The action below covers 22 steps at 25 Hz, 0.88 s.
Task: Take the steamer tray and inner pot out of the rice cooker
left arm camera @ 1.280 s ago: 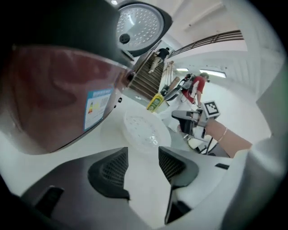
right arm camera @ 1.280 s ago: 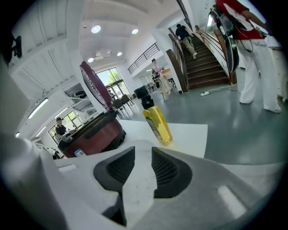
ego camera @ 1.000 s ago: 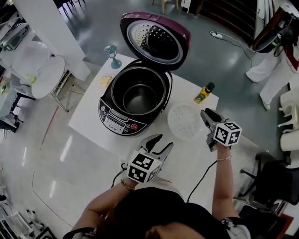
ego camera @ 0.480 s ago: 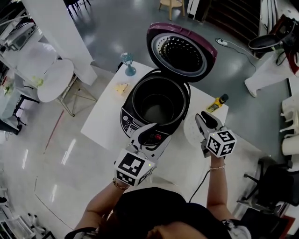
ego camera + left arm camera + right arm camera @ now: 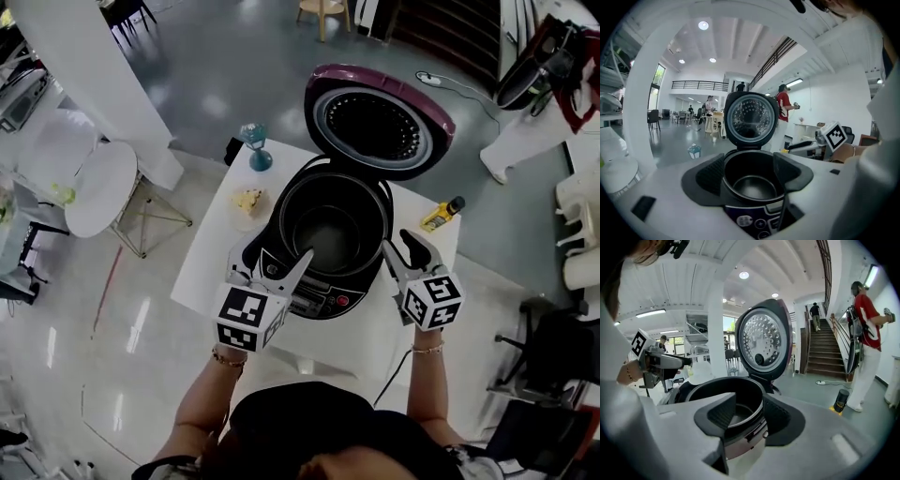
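The black rice cooker (image 5: 281, 272) stands on the white table (image 5: 208, 272) with its purple lid (image 5: 380, 127) up and the dark inner pot (image 5: 330, 234) seated inside. My left gripper (image 5: 272, 267) hovers at the cooker's front left; its jaws have just been opening and stand open around nothing, framing the inner pot (image 5: 751, 185). My right gripper (image 5: 401, 248) is at the cooker's right side; its jaws have also just been opening and are open, and the pot's rim (image 5: 740, 390) shows between them. I cannot make out the steamer tray.
A blue goblet (image 5: 255, 145) and a yellowish lump (image 5: 247, 201) sit at the table's far left, and a yellow bottle (image 5: 441, 214) at the far right. A round white side table (image 5: 98, 183) stands to the left. A person in red (image 5: 865, 319) stands near stairs.
Both grippers have moved from the table's near side up to the cooker, the left to its front left and the right to its right side. The head view has centred on the cooker.
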Each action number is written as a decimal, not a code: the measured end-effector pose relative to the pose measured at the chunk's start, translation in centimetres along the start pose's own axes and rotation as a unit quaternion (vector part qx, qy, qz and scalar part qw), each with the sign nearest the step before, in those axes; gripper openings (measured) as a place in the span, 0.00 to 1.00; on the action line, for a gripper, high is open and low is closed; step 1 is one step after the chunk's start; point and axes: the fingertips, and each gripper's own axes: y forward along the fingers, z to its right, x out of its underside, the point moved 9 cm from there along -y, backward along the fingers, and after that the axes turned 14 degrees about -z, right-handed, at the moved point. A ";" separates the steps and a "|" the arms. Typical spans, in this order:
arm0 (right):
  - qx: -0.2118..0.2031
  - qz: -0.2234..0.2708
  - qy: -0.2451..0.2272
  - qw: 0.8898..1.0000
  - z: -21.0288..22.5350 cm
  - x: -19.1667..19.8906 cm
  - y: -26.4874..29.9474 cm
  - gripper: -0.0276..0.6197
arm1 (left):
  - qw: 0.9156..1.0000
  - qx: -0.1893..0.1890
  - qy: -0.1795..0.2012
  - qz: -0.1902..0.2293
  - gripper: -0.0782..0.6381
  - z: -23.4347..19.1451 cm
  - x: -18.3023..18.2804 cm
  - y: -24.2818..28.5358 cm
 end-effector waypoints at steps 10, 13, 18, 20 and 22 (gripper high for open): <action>0.089 -0.059 0.000 0.994 0.0 -1.8 2.2 0.57 | 0.987 0.018 0.093 -0.132 0.75 -5.4 -1.2 5.8; 0.106 -0.103 -0.020 0.989 -0.4 -2.2 3.7 0.61 | 0.975 0.064 0.115 -0.176 0.76 -5.8 -1.4 8.1; 0.165 -0.186 -0.040 0.968 -0.2 -3.4 6.3 0.61 | 0.954 0.059 0.171 -0.239 0.76 -6.6 -2.3 11.9; 0.174 -0.221 -0.040 0.959 -0.2 -3.9 7.3 0.61 | 0.947 0.055 0.181 -0.259 0.76 -7.1 -2.6 13.0; 0.167 -0.260 -0.049 0.950 -0.2 -4.2 8.5 0.61 | 0.941 0.063 0.184 -0.275 0.76 -7.4 -3.0 14.0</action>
